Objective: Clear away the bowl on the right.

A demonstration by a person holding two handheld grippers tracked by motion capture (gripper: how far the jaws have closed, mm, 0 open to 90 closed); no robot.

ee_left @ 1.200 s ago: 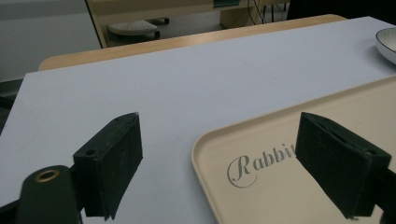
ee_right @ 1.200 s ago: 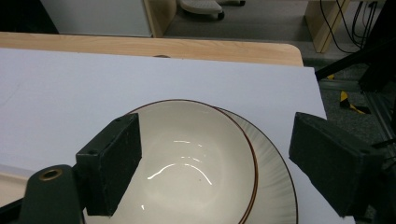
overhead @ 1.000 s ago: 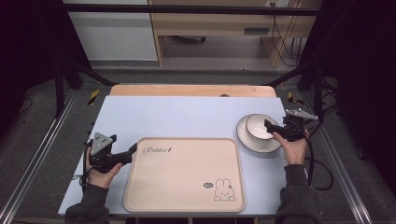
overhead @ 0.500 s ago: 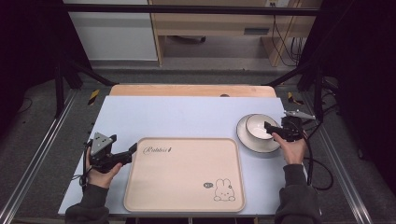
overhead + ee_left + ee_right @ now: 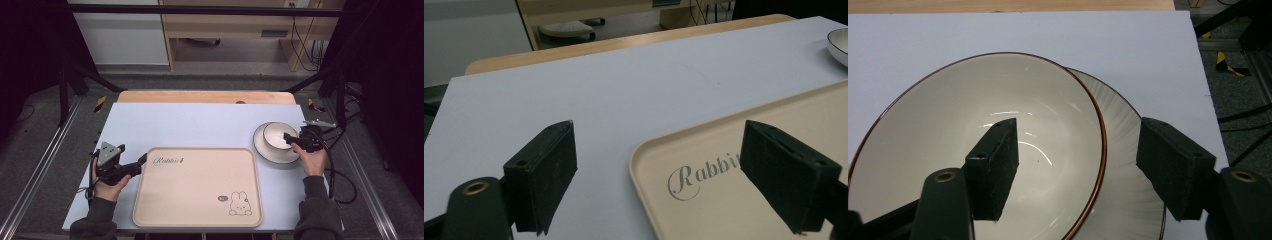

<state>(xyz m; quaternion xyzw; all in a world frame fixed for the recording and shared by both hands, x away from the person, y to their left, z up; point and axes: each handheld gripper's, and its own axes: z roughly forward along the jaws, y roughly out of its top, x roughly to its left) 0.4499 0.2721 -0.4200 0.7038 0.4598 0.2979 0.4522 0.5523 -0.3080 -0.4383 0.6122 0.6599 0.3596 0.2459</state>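
Bowl [image 5: 978,145] rim sits between your right gripper's [image 5: 1078,167] closing, not-yet-gripping jaws; pinch, then lift off the plate [image 5: 1133,200]; left gripper [image 5: 659,180] gapes.

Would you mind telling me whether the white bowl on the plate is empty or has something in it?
Empty: the right gripper view shows the bowl's bare glossy inside, apart from one jaw of the right gripper.

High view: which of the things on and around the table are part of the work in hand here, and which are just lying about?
In hand:
- white bowl with a brown rim, the right gripper jaws straddling its rim, just been closing
- white ribbed plate under the bowl
- beige tray printed with a rabbit, left gripper open at its corner

Lying about:
- wooden shelf unit behind the table
- cables on the floor
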